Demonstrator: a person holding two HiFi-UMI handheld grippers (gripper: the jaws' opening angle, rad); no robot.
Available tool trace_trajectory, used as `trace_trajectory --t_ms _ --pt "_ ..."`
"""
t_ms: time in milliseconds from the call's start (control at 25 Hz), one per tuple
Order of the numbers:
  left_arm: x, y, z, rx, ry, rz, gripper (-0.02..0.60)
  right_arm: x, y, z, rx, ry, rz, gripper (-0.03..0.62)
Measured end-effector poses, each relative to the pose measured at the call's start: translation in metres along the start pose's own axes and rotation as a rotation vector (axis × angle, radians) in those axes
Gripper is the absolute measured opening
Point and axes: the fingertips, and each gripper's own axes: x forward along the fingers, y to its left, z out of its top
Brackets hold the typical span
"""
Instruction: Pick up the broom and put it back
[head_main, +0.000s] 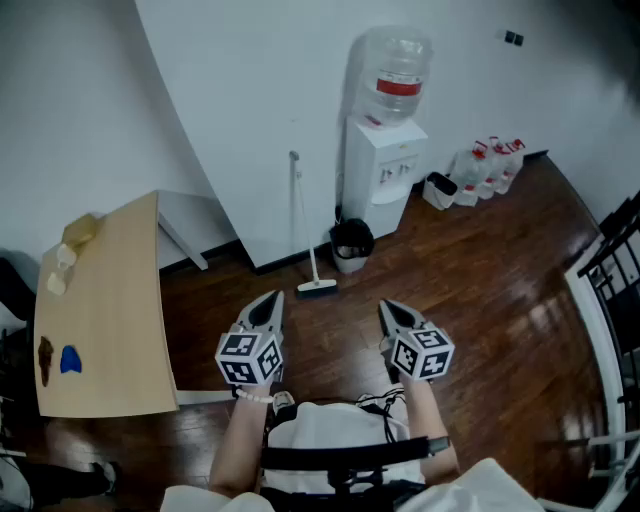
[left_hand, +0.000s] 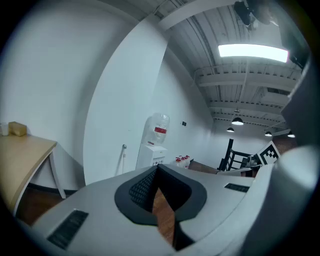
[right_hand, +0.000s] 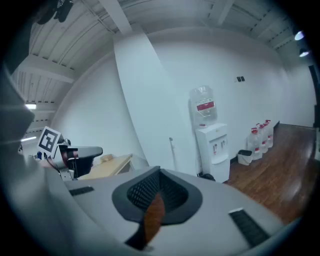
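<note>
A broom (head_main: 303, 222) leans upright against the white wall, its thin pale handle rising from a small head (head_main: 317, 288) that rests on the wooden floor. The handle also shows in the left gripper view (left_hand: 123, 157) and in the right gripper view (right_hand: 172, 152). My left gripper (head_main: 272, 299) and right gripper (head_main: 386, 306) hover side by side in front of me, a short way from the broom, both pointing toward it. Each is shut with nothing held (left_hand: 159, 172) (right_hand: 159, 176).
A water dispenser (head_main: 385, 150) stands right of the broom, with a black bin (head_main: 351, 243) at its foot. Several water bottles (head_main: 490, 165) line the wall further right. A wooden table (head_main: 100, 310) is on my left and a black railing (head_main: 612, 270) on my right.
</note>
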Motion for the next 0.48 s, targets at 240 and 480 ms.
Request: trace_trajectory --t_ms 240,480 --pt "0.015 -0.030 -0.004 0.001 -0.017 0.039 -0.006 -0.017 -0.034 0.006 -0.012 0.007 0.034 0.008" --pt "0.030 -0.048 -0.002 0.016 -0.018 0.073 -0.006 -0.022 -0.059 0.003 0.020 0.005 0.070 0.006"
